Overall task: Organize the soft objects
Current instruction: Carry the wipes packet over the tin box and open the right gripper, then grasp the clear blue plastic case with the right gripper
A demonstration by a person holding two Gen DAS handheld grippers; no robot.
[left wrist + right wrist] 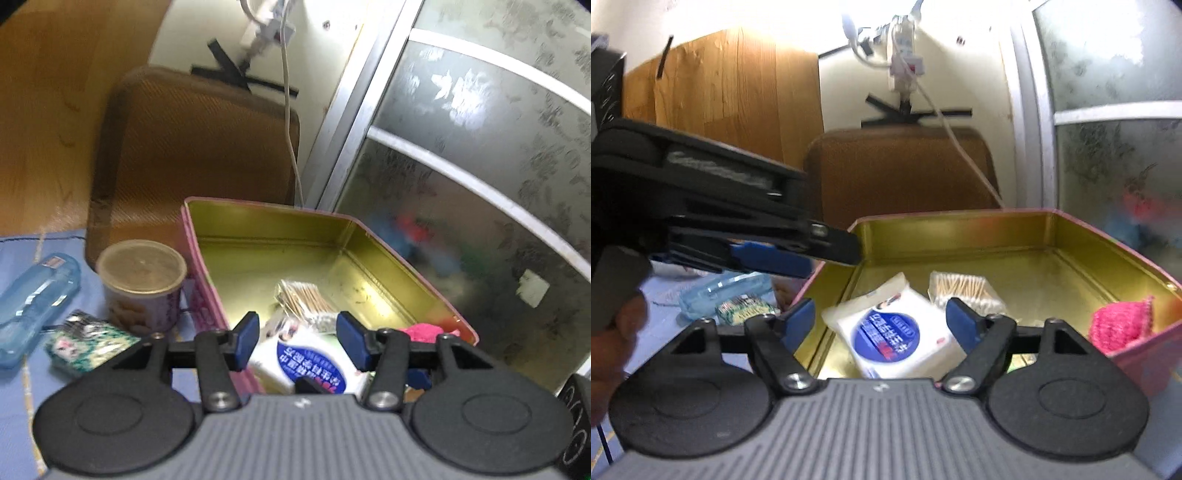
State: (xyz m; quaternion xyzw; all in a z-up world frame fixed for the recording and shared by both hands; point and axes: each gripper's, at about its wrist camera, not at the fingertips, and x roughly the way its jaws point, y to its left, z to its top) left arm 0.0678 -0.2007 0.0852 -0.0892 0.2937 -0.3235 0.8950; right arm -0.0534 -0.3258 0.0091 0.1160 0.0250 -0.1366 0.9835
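- Hovering over the tin (960, 236), we see both grippers, left (297, 339) and right (881, 325), spread wide and empty.
- We find the pack (894, 328), swabs (964, 290) and pink cloth (1123, 325) inside the tin.

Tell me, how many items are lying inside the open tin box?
3: a white tissue pack near the front left, a cotton swab pack behind it, and a pink knitted cloth at the right wall of the tin box. The grippers may hide others.

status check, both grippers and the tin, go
Left gripper open, empty. Right gripper open, empty. Tin holds tissue pack, cotton swabs, pink cloth. Nothing blocking.
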